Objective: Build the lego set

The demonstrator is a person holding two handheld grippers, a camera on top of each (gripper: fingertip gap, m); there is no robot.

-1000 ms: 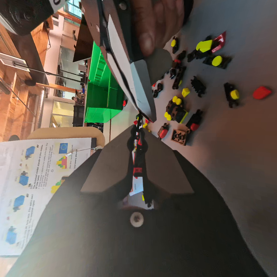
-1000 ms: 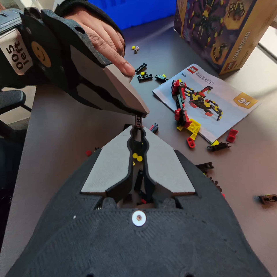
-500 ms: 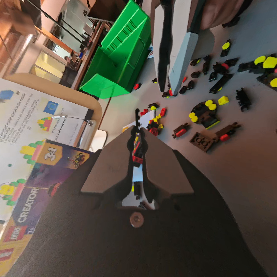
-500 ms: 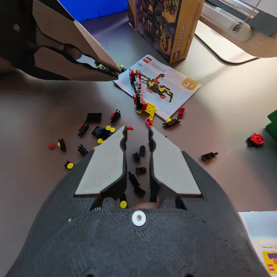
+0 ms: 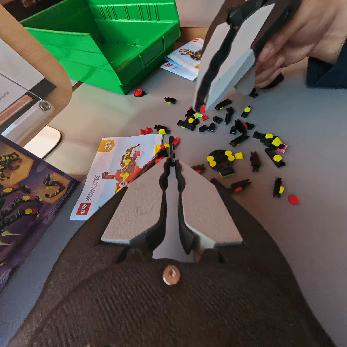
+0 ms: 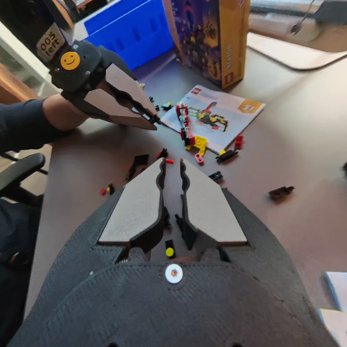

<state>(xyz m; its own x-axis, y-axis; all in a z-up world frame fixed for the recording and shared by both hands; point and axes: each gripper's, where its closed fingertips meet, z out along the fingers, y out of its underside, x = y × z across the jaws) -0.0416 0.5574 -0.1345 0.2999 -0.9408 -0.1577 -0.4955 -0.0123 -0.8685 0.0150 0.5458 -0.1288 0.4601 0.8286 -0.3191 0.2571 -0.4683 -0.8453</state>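
Pinching a thin black lego piece (image 5: 171, 150) at its tips, the left gripper (image 5: 171, 163) hangs over the corner of an instruction booklet (image 5: 112, 174), jaws clamped on the piece. In this left wrist view, a second booklet (image 5: 185, 60) lies beside one green bin (image 5: 105, 48), and one lego box (image 5: 28, 197) lies at the left. Loose black, yellow and red pieces (image 5: 234, 139) scatter over the grey tabletop (image 5: 309, 234) (too many and too small to count). The right gripper (image 5: 201, 109) points down into them.

From the right wrist view, the right gripper (image 6: 172, 161) has its jaws apart, holding nothing, above the tabletop (image 6: 281, 234). One partly built red, black and yellow model (image 6: 187, 131) rests on the booklet's (image 6: 225, 109) edge. The box (image 6: 212, 41) stands upright next to one blue bin (image 6: 131, 35).
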